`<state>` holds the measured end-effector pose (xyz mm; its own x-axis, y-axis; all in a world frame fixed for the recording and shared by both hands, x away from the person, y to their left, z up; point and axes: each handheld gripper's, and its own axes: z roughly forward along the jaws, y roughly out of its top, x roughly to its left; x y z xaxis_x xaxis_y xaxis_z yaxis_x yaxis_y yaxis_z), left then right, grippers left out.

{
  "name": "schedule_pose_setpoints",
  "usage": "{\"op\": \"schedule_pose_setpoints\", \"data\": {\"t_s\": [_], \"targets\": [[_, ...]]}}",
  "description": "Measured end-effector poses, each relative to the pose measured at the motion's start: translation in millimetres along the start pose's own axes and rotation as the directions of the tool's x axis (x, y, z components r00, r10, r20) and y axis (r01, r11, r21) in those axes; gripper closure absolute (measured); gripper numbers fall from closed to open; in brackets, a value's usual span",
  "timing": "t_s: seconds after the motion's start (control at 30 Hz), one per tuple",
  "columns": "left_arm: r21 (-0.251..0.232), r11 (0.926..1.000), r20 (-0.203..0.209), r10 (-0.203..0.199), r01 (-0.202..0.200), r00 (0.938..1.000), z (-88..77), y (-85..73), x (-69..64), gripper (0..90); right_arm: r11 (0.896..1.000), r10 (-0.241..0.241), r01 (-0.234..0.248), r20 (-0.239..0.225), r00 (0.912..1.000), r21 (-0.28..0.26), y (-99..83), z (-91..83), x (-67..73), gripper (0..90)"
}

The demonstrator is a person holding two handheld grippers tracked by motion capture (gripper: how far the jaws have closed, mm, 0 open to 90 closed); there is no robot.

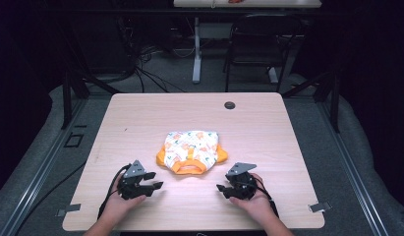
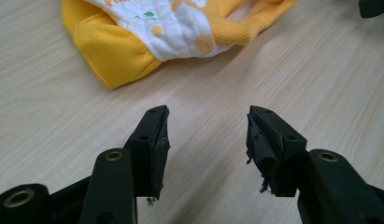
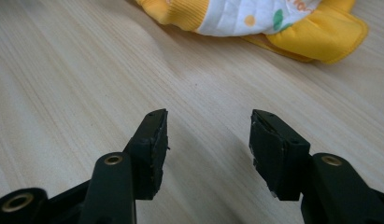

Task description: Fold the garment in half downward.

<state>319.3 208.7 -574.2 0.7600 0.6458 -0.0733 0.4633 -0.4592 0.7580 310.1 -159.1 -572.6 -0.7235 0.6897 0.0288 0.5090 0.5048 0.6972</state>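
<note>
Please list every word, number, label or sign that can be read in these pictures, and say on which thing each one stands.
No text can be read in full.
Garment: orange printed letters at the upper edge in the left gripper view, cut off and too blurred to read.
Garment, right gripper view: orange letters at the top edge, also cut off and unreadable.
Table, left gripper, right gripper: no writing.
</note>
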Motion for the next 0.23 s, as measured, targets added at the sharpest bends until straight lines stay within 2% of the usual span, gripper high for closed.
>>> {"op": "schedule_pose_setpoints", "data": {"t_s": [0.23], "targets": [[-0.003,0.9999,-0.003,0.011,-0.011,0.9999,1.8,0.7,-2.7,47.8,0.999,-0.04,0.04,-0.005,0.9992,0.002,1.8,2.6,6.5,45.8]]}}
